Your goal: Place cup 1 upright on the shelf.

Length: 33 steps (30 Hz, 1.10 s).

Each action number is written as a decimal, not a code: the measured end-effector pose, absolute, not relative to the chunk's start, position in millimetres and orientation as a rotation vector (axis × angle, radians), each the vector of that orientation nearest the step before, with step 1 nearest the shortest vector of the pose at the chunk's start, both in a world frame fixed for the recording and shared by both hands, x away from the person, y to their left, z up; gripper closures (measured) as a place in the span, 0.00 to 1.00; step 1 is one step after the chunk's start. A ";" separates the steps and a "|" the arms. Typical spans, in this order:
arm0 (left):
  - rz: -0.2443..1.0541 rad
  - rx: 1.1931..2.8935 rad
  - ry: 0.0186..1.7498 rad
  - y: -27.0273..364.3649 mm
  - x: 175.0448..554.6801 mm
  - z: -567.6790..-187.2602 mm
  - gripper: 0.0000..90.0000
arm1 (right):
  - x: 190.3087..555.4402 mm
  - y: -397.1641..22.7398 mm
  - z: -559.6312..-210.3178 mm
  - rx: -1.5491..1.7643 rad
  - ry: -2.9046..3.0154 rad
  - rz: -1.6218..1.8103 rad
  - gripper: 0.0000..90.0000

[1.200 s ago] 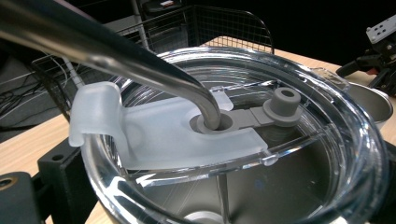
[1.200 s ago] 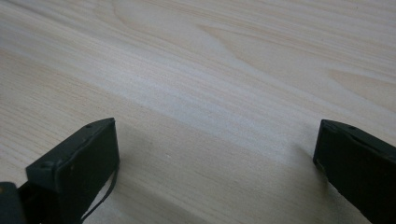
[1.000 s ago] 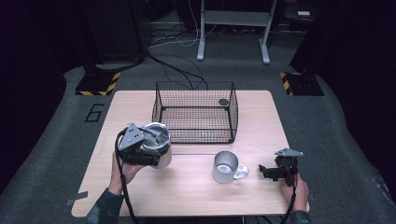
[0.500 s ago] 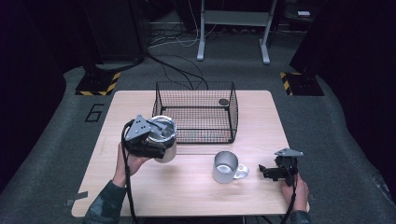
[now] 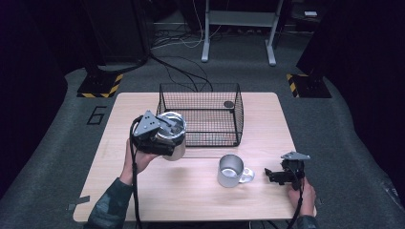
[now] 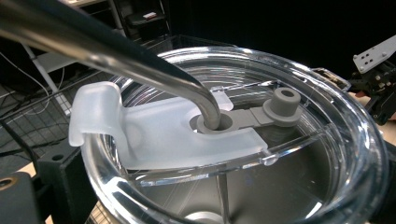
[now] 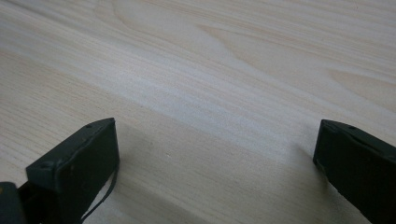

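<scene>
Your left tongs [image 5: 160, 136] grip a steel tumbler w/ clear plastic lid [image 5: 173, 138], lifted off the light wooden tabletop [image 5: 191, 191], just beside the front-left corner of the black wire basket [image 5: 200, 114]. Left gripper view: bent metal straw [image 6: 140, 60] passes thru the lid's hole. Centre-right: steel mug w/ clear handle [image 5: 230, 170] stands on the tabletop. Your right tongs [image 5: 273, 175] rest low near the mug's handle, jaws wide apart, nothing btwn them.

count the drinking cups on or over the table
2. A steel tumbler with a clear plastic lid and bent metal straw is held by the left tongs beside the black wire basket. A steel mug with a clear handle stands on the table's front, near the open right tongs.
</scene>
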<state>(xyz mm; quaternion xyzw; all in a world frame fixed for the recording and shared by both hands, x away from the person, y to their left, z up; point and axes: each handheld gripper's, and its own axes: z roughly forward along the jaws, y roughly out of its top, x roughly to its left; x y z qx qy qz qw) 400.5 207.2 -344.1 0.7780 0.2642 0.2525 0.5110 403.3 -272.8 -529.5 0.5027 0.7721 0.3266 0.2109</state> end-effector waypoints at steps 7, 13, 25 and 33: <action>0.606 1.868 0.633 201.6 409.4 -337.8 0.04 | 403.3 -272.7 -529.5 1.397 2.146 0.908 0.00; 0.606 1.865 0.620 196.8 413.9 -331.1 0.04 | 403.3 -272.7 -529.6 1.397 2.146 0.908 0.00; 0.629 1.862 0.604 188.1 423.4 -318.8 0.04 | 403.3 -272.9 -529.5 1.397 2.146 0.908 0.00; 0.646 1.853 0.614 183.2 433.3 -313.0 0.04 | 403.4 -272.8 -529.5 1.398 2.145 0.909 0.00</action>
